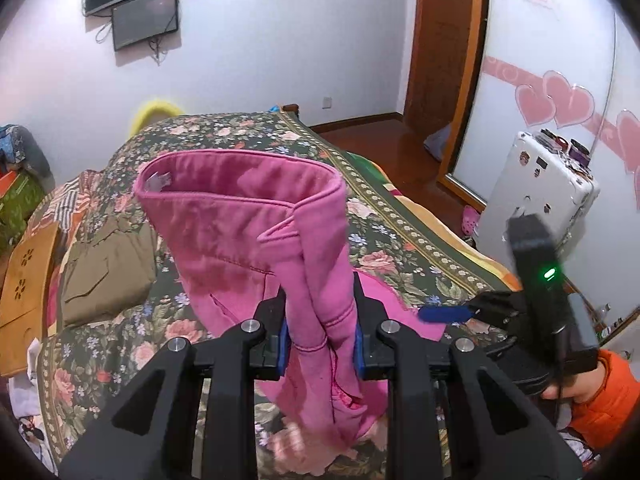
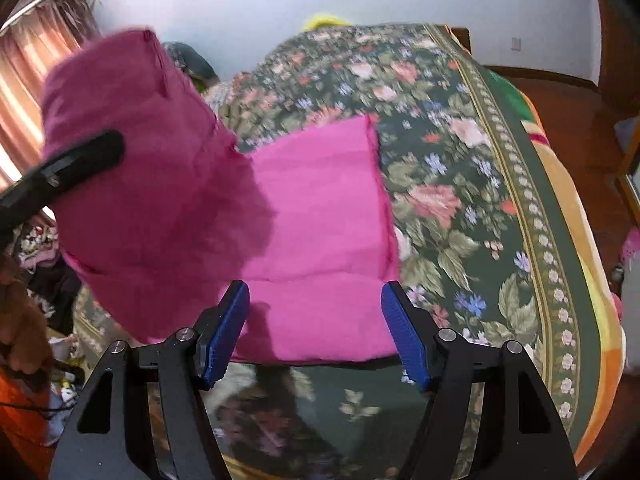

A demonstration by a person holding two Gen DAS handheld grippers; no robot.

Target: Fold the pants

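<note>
Pink pants (image 1: 256, 236) hang lifted with the waistband end up. My left gripper (image 1: 320, 332) is shut on a bunched fold of them above the bed. In the right wrist view the pants (image 2: 316, 216) are partly flat on the floral bedspread (image 2: 460, 184), with the lifted part at the left (image 2: 136, 184). My right gripper (image 2: 316, 320) is open and empty, its blue pads either side of the near edge of the flat part. It also shows in the left wrist view (image 1: 444, 314), low at the right beside the pants.
A folded olive garment (image 1: 108, 272) lies on the bed at the left, near a wooden board (image 1: 28, 292). A white suitcase (image 1: 536, 192) stands by the bed's right side. A wooden door (image 1: 444, 40) and wall screens (image 1: 144, 16) are behind.
</note>
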